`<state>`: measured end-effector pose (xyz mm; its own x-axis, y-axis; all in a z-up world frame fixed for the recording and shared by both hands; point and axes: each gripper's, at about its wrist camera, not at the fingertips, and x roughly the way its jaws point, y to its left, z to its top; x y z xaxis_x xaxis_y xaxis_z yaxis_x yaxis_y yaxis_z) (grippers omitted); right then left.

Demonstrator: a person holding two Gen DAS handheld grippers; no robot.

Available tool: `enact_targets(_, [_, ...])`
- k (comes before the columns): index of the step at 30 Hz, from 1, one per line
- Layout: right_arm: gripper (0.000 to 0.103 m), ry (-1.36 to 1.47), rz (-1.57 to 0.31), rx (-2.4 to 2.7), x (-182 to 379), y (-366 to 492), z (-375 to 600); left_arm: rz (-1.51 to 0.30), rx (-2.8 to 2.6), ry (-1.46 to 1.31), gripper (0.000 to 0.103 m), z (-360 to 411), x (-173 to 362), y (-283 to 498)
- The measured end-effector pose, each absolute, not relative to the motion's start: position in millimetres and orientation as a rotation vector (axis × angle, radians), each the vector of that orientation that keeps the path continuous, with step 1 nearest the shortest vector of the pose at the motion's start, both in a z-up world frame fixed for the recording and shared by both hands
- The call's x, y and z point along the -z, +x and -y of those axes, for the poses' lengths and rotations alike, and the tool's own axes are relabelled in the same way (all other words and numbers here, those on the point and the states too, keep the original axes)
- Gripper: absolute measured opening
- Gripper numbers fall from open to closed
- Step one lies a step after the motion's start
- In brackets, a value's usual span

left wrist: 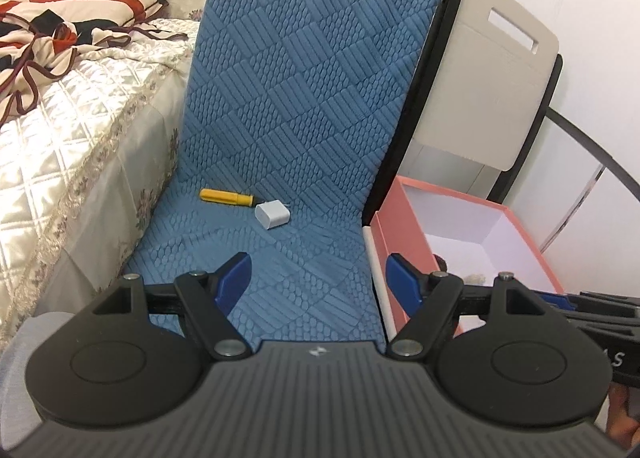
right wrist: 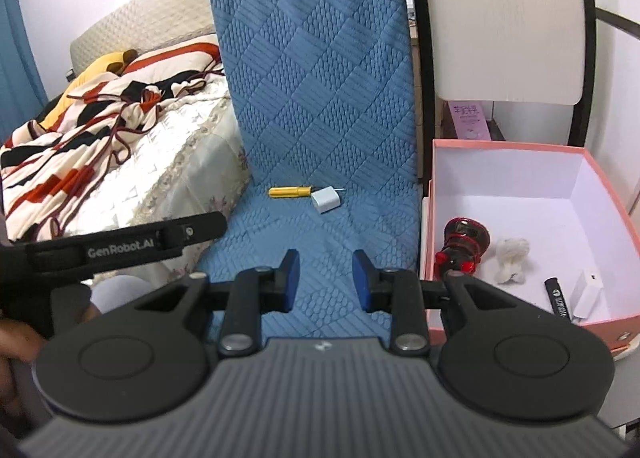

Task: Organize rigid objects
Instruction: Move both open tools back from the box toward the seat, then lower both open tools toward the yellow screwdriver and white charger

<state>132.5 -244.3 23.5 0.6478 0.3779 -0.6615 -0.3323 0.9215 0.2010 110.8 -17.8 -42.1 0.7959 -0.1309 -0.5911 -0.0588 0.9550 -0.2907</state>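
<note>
A yellow-handled screwdriver and a white charger plug lie side by side on the blue quilted chair seat. To the right stands a pink open box. It holds a red-and-black toy, a white crumpled lump, a black marker and a white block. My left gripper is open and empty above the seat's front. My right gripper is open and empty, also short of the two objects.
A bed with a quilted cover and a striped blanket borders the chair on the left. A beige folding chair stands behind the box. The left gripper's body shows in the right wrist view.
</note>
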Motion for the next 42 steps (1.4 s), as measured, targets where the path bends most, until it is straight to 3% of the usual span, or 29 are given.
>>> enact_targets(27, [0.033, 0.054, -0.772, -0.444, 43.0, 230.1, 222.0, -0.694, -0.017, -0.302, 0.080, -20.7, 111.5, 208.6])
enact_targets(32, [0.066, 0.096, -0.747, -0.457, 44.8, 257.5, 219.2, -0.699, -0.051, -0.276, 0.087, -35.4, 118.5, 235.4])
enact_targets(42, [0.066, 0.158, -0.786, -0.503, 60.9, 313.8, 197.3, -0.763, -0.088, -0.106, 0.088, -42.6, 147.9, 289.8])
